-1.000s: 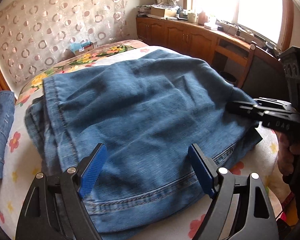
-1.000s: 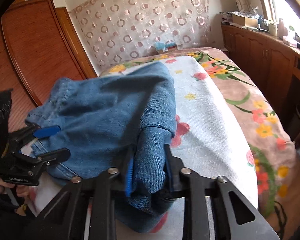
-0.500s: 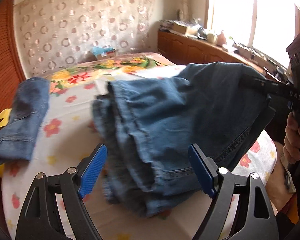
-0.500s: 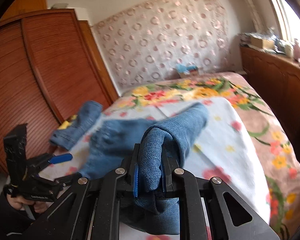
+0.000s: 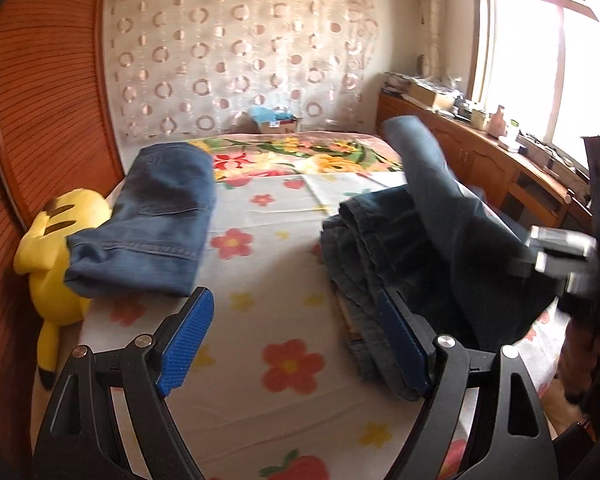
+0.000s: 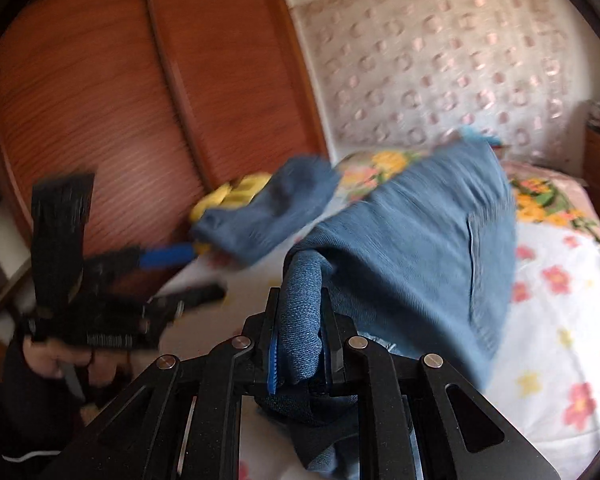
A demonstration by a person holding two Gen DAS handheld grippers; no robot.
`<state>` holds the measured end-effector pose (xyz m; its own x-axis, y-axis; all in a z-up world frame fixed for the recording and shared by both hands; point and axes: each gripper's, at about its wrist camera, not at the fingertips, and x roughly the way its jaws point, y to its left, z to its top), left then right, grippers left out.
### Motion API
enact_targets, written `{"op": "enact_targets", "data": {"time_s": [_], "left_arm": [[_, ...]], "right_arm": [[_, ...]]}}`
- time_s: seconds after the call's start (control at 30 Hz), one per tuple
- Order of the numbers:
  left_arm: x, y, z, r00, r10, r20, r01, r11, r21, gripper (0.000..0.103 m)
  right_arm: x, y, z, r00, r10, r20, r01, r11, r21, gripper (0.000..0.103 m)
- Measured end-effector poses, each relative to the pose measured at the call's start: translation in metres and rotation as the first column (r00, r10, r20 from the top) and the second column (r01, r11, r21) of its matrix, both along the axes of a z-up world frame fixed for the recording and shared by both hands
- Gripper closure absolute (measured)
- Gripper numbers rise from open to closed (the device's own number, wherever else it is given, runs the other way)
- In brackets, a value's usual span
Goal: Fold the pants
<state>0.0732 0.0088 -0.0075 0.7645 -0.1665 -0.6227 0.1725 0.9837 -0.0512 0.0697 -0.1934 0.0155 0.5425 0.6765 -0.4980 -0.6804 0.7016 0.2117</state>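
Up close, the right gripper (image 6: pixel 302 344) pinches a thick fold of blue jeans (image 6: pixel 412 248), lifting them above a flowered bedsheet (image 5: pixel 268 264). Further left, the left gripper (image 5: pixel 296 344) hangs over the sheet with its blue pads wide apart, holding nothing. Beyond it, another folded pair of jeans (image 5: pixel 156 224) lies against a yellow plush toy (image 5: pixel 56 248).

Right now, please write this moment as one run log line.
stage: carrying folded jeans | right gripper: shut on jeans | left gripper: open, empty | second folded jeans: on bed, beside yellow plush toy
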Motion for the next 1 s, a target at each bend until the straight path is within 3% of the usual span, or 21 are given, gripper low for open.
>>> {"op": "enact_targets", "data": {"time_s": [0.13,0.27,0.43,0.57,0.67,0.83,1.0], "left_arm": [[0.001,0.01,-0.002,1.0,0.021,0.001,-0.021,1.0,-0.009,0.019],[0.0,0.012,-0.004,1.0,0.025,0.002,-0.025,1.0,-0.014,0.019],[0.001,0.01,-0.004,1.0,0.016,0.003,-0.016,1.0,-0.012,0.019],[0.004,0.004,-0.004,1.0,0.002,0.003,-0.002,1.0,-0.01,0.019],[0.007,-0.003,-0.004,1.0,-0.017,0.001,0.017,1.0,-0.014,0.019],[0.014,-0.025,-0.007,0.998,-0.056,-0.013,0.056,0.998,-0.012,0.019],[0.012,-0.041,-0.019,0.994,-0.1,-0.045,0.1,0.995,-0.001,0.019]], "right_arm": [[0.01,0.016,-0.031,0.995,0.041,-0.09,-0.047,0.996,-0.069,0.087],[0.019,0.017,-0.044,0.992,0.046,-0.121,-0.056,0.995,-0.086,0.085],[0.021,0.016,-0.027,0.996,0.022,-0.081,-0.032,0.992,-0.123,0.073],[0.01,0.009,-0.007,0.999,0.022,-0.028,-0.024,0.995,-0.096,0.061],[0.005,-0.002,0.002,0.999,-0.021,0.05,0.026,0.996,-0.086,0.058],[0.042,-0.026,-0.004,0.977,-0.174,0.121,0.189,0.973,-0.129,0.055],[0.071,-0.032,-0.021,0.967,-0.242,0.08,0.252,0.957,-0.145,0.055]]}}
